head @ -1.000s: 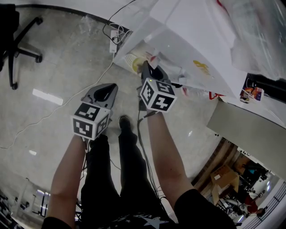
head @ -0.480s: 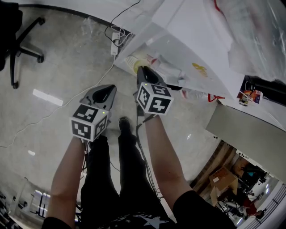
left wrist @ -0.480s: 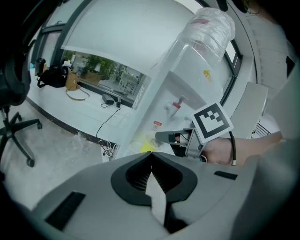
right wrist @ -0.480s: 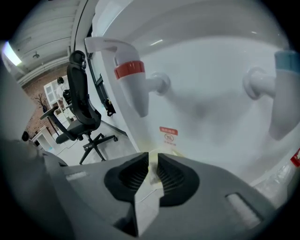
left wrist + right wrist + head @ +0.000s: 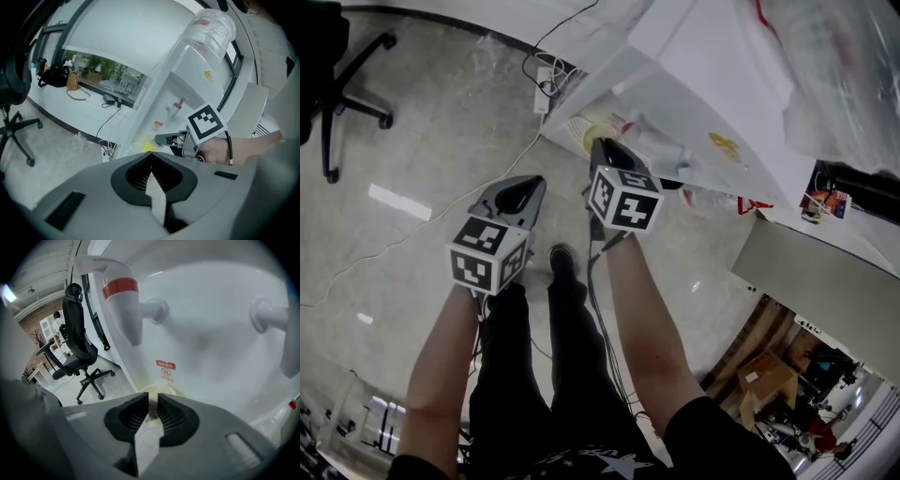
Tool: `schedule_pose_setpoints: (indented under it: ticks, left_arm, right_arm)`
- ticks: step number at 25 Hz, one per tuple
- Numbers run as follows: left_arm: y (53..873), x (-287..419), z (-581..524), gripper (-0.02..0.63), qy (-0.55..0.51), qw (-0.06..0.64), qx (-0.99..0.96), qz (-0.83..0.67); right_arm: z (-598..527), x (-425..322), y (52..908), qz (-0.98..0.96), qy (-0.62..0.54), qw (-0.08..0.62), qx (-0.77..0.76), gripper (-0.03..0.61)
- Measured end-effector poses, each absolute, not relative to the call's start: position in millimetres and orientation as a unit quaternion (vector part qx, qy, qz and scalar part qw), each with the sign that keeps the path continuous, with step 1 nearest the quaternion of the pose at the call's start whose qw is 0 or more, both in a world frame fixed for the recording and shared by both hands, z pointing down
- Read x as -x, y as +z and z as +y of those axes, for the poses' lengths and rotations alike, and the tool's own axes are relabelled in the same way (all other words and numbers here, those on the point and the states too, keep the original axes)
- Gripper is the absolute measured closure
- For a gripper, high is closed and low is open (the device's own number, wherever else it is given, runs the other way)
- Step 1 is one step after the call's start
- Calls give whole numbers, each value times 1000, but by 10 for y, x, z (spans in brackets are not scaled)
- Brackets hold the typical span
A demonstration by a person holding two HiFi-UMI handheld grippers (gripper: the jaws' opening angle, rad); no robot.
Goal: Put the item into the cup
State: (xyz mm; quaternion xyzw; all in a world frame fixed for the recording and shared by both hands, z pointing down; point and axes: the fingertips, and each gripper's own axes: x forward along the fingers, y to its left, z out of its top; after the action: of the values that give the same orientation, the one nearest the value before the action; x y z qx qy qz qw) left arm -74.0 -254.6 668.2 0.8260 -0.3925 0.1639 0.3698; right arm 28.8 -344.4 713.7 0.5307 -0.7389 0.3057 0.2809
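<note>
progress seems early: right gripper (image 5: 602, 150) pinches the rim of the paper cup (image 5: 582, 132) at the water dispenser (image 5: 703, 98), below its red tap (image 5: 123, 305); left gripper (image 5: 521, 190) is pressed together, empty; no item visible yet.

Lighting: even, cool indoor light; pale glare streaks on the floor (image 5: 398, 202). Daylight from windows (image 5: 105, 77), left gripper view. Gripper views: strong fisheye bending, dark vignetted corners, near foreground soft. Shadows faint.
</note>
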Motion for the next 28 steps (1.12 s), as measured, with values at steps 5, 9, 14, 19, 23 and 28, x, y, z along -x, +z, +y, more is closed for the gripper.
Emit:
schedule_pose_setpoints:
  ticks: [5,9,14,19,23,28]
  left_arm:
    - [6682,719,-2598,609,166,362,-830,-390]
    - [6712,742,-2578,609,165,368,-828,-389]
    - [6740,741,-2569,609,170,369,-827,-388]
    - [6716,771,-2600,609,169,368,-827,-390]
    - [6673,794,-2581,609,168,367,-828,-388]
    - [6536,813,-2505,609,168,363,-833,-381]
  right_arm:
    - [-3507,-290,7216,-735,304,298,-528,522]
    - [-3539,-286,7284,-728,309,313,-526,522]
    - [-3557,-324,7298,-723,312,315,-530,522]
    - [-3561,-314,7228,-727,307,306,-533,522]
    - [-3518,-321,7103,-726,303,298,-541,522]
    - [-3385,-377,6912,-720,300,288,-556,522]
